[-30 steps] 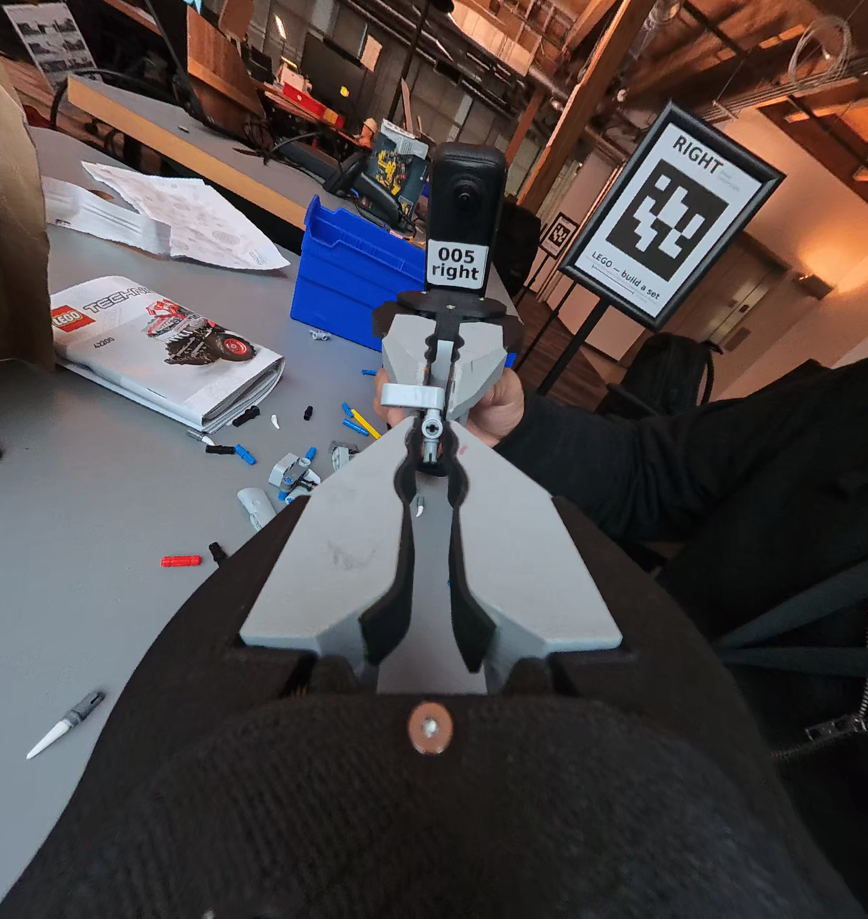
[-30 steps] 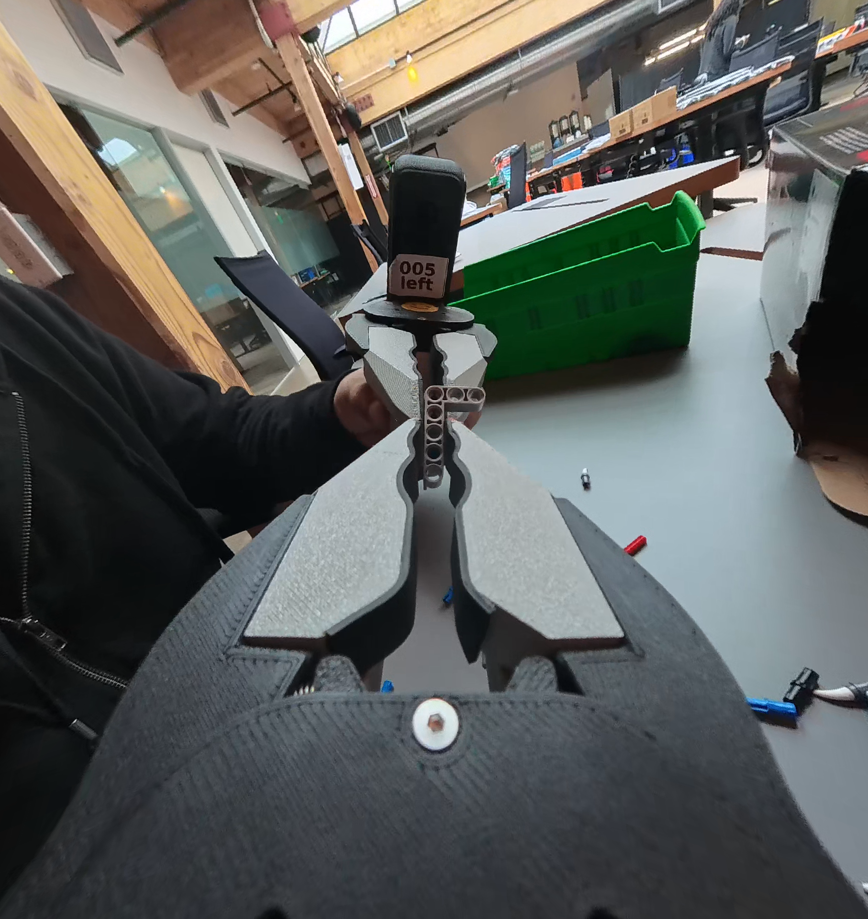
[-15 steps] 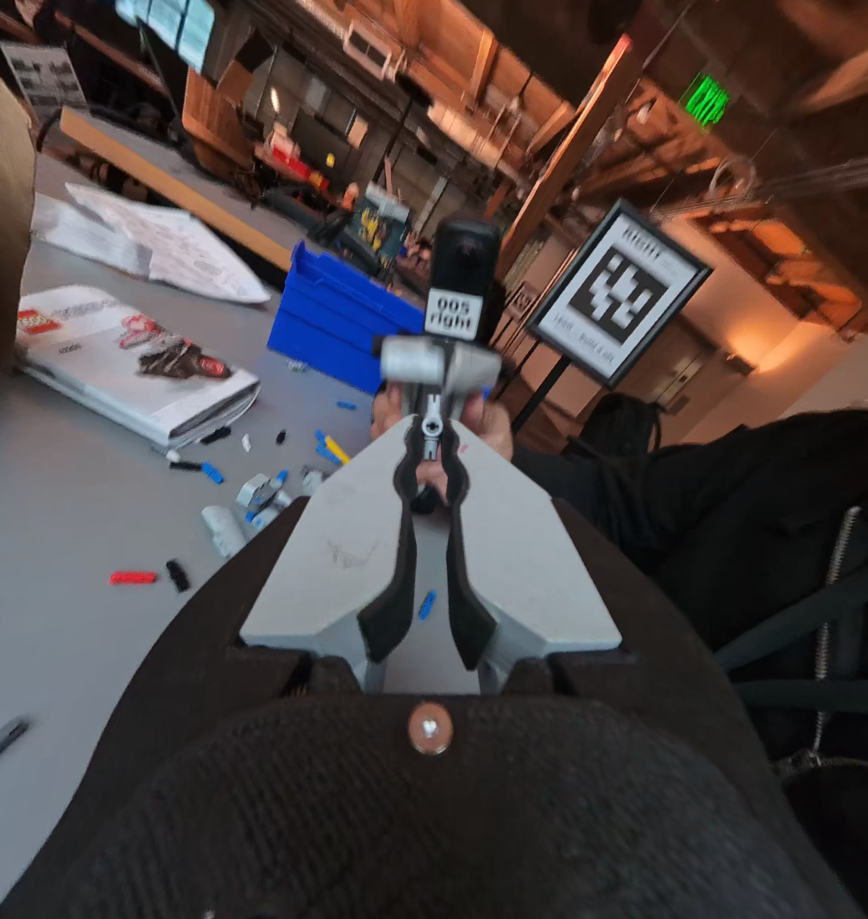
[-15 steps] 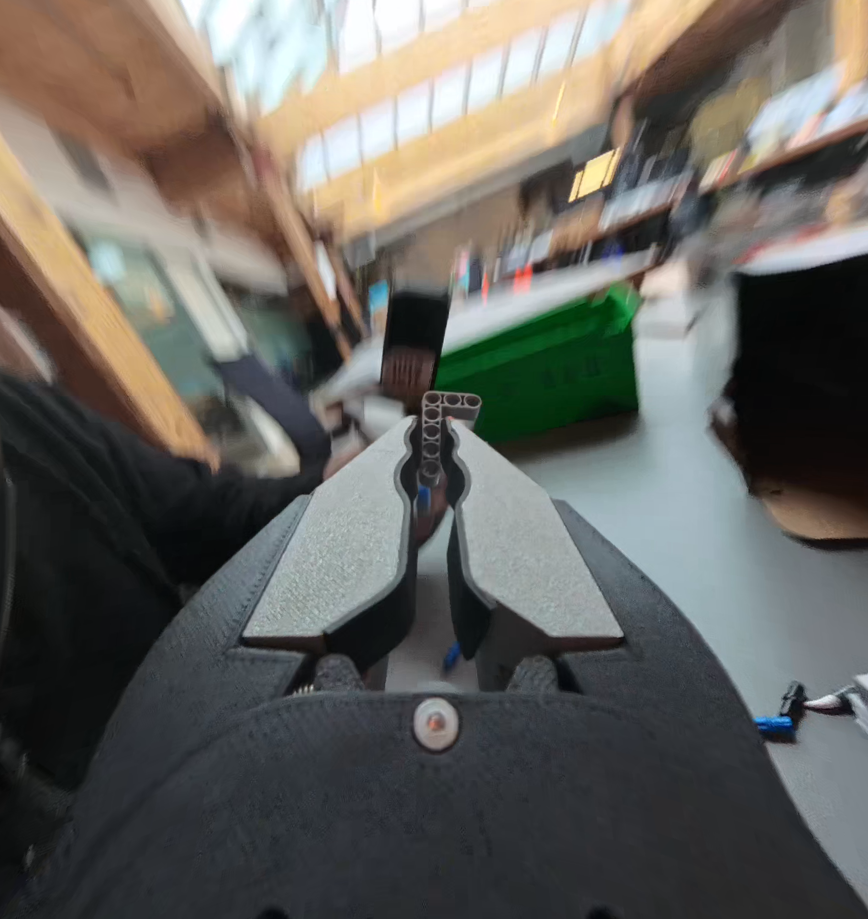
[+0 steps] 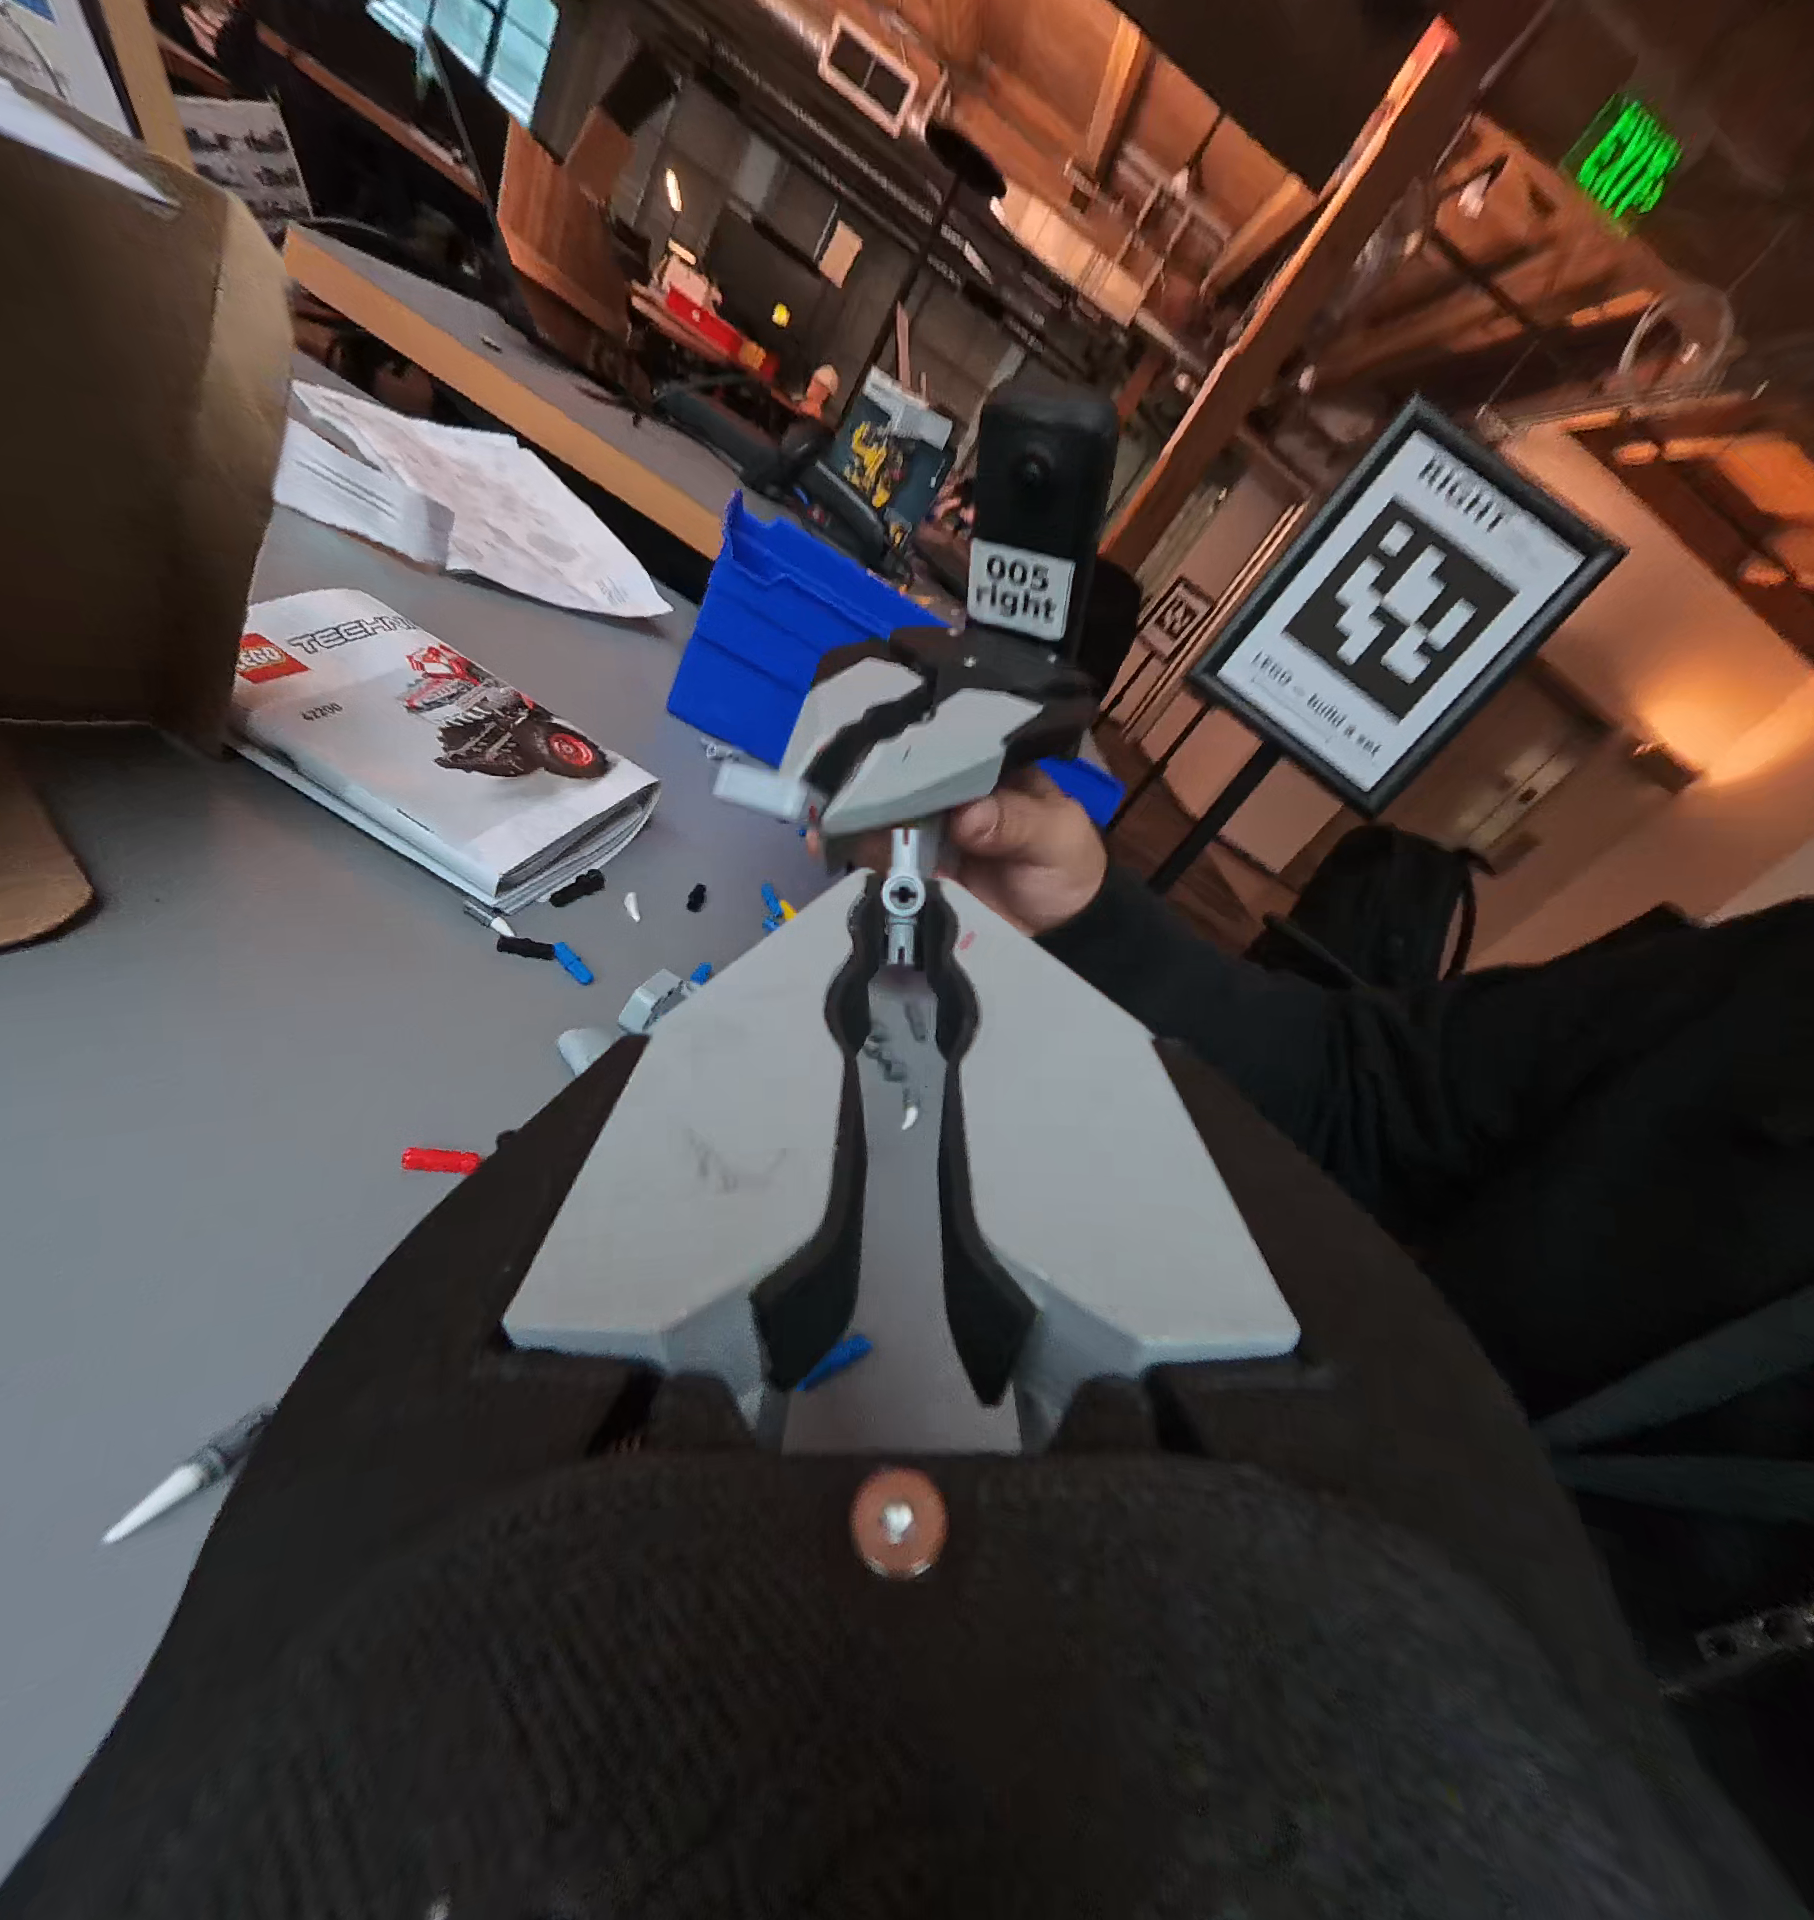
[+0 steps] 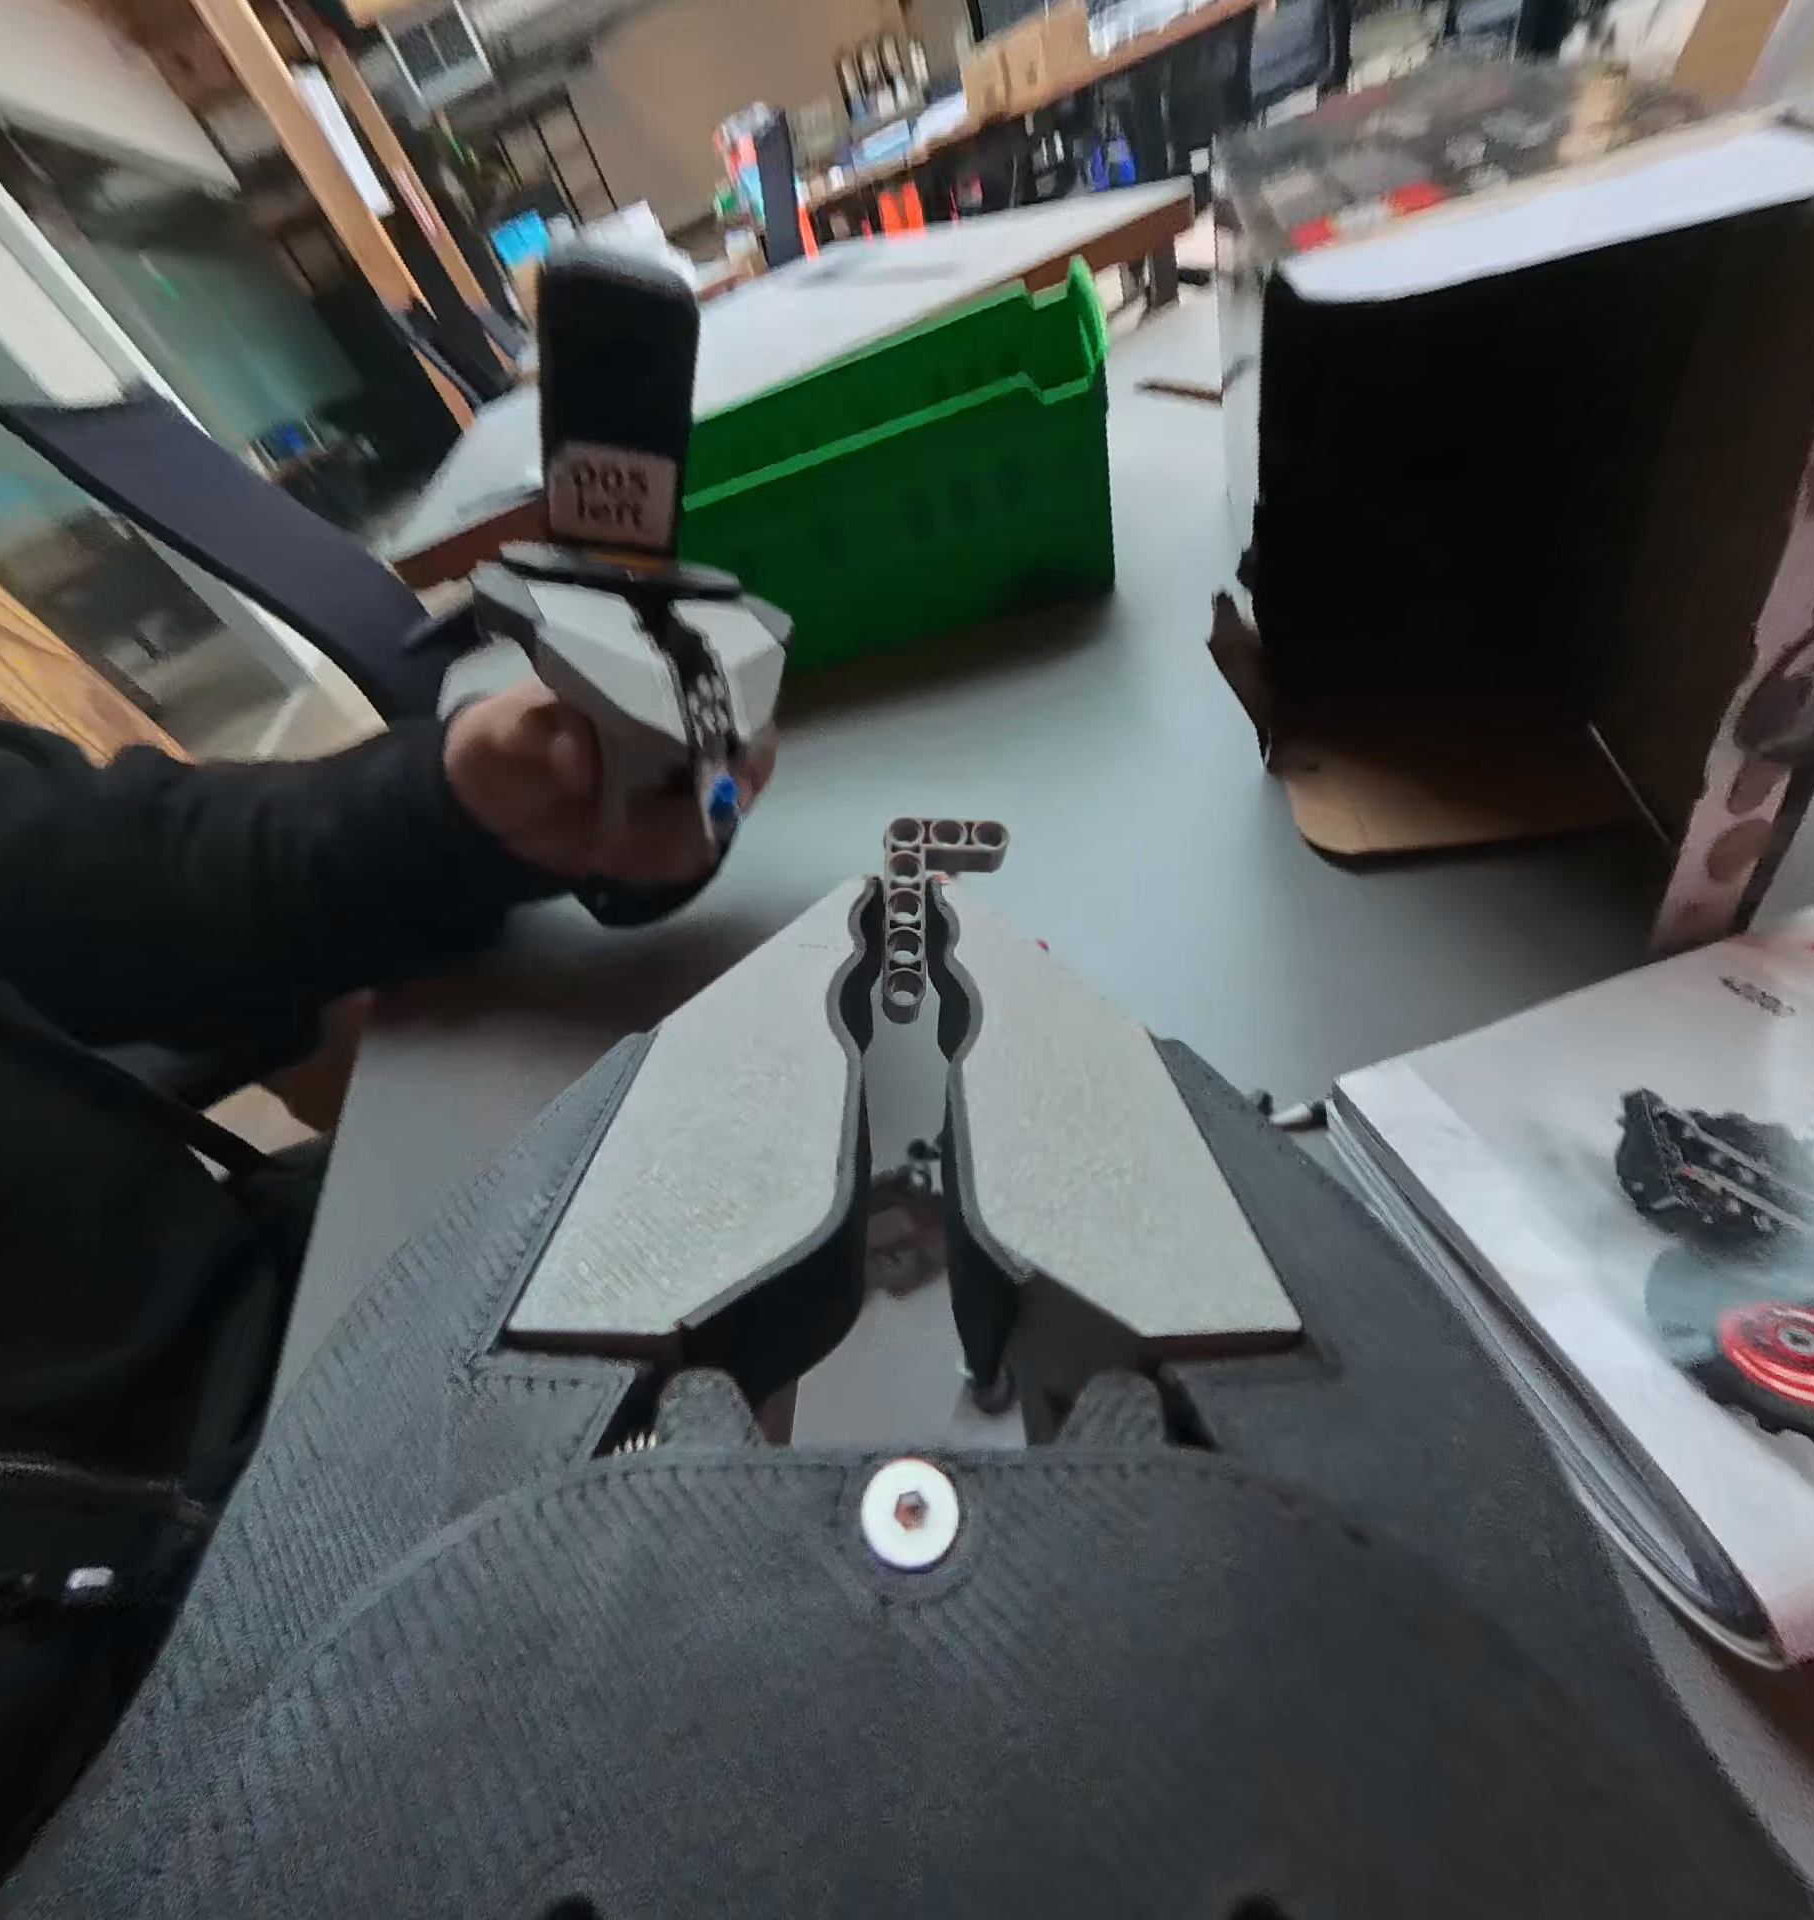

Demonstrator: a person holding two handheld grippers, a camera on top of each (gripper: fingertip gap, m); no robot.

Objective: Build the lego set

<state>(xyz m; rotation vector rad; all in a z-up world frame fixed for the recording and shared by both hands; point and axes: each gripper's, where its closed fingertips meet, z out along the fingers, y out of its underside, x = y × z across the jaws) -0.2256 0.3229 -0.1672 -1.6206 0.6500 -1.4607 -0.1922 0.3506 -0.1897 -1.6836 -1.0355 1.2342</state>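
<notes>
My left gripper [image 5: 903,920] is shut on a small grey connector piece [image 5: 904,896] that sticks out past the tips. In the right wrist view this gripper [image 6: 718,774] is up and to the left, with a blue pin [image 6: 721,800] at its tips. My right gripper [image 6: 908,914] is shut on a grey L-shaped beam [image 6: 947,834], short arm pointing right. In the left wrist view the right gripper [image 5: 830,821] is just beyond my left tips, tilted, with the beam [image 5: 763,790] poking out left. The two held pieces are apart.
A grey table [image 5: 207,1039] holds an instruction booklet [image 5: 435,727], several loose small pieces [image 5: 570,956], a red pin [image 5: 441,1158], a white-tipped spike [image 5: 186,1481], a blue bin [image 5: 778,644] and a cardboard box [image 5: 82,416]. A green bin [image 6: 903,468] and an open box [image 6: 1505,520] stand farther off. My hands' fingertips stand some 6 cm from each other.
The two grippers were tip to tip with their pieces close together; now they have drawn apart and the right gripper has swung toward the booklet side. Both still hold their pieces.
</notes>
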